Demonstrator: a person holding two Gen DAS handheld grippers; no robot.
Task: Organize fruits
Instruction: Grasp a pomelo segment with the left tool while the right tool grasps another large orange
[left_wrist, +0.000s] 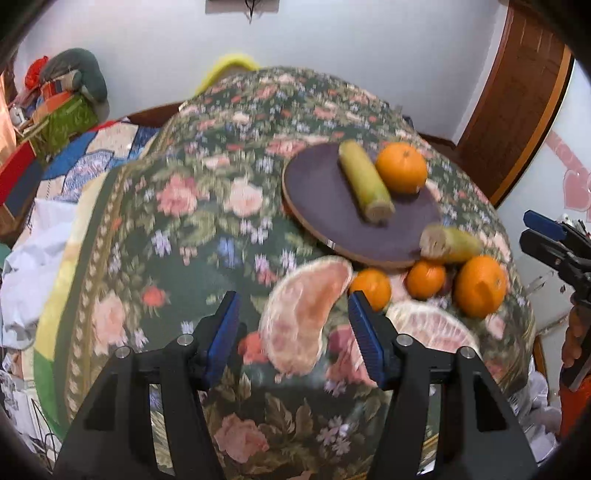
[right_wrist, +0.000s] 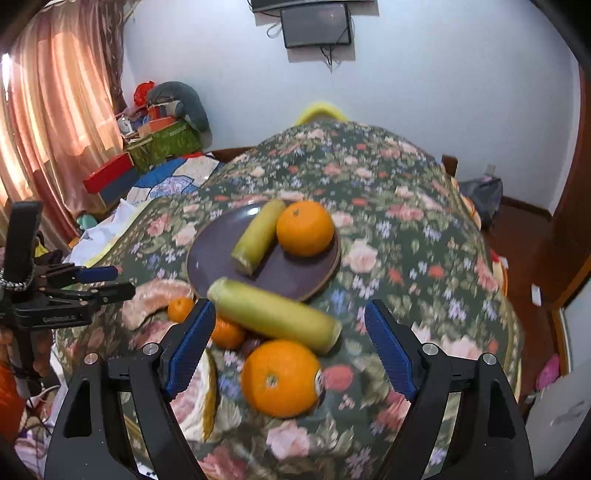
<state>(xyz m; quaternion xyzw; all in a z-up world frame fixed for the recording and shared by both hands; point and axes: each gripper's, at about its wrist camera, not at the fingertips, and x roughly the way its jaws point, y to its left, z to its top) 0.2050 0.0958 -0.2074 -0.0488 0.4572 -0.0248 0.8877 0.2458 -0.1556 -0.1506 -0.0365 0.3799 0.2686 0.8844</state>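
Left wrist view: the left gripper gapes wide around a pomelo wedge lying on the tablecloth, long axis running near-left to far-right, untouched

Right wrist view: the right gripper spread wide, empty, above a sugarcane piece lying crosswise by the plate

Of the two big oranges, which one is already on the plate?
The big orange beside the sugarcane piece on the purple plate. The other orange lies on the tablecloth, nearer the right gripper.

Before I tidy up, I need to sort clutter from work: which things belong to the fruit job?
Job: plate, oranges, small tangerines, cane pieces, pomelo segments, both grippers.
Lying about: green box, red box, curtain.
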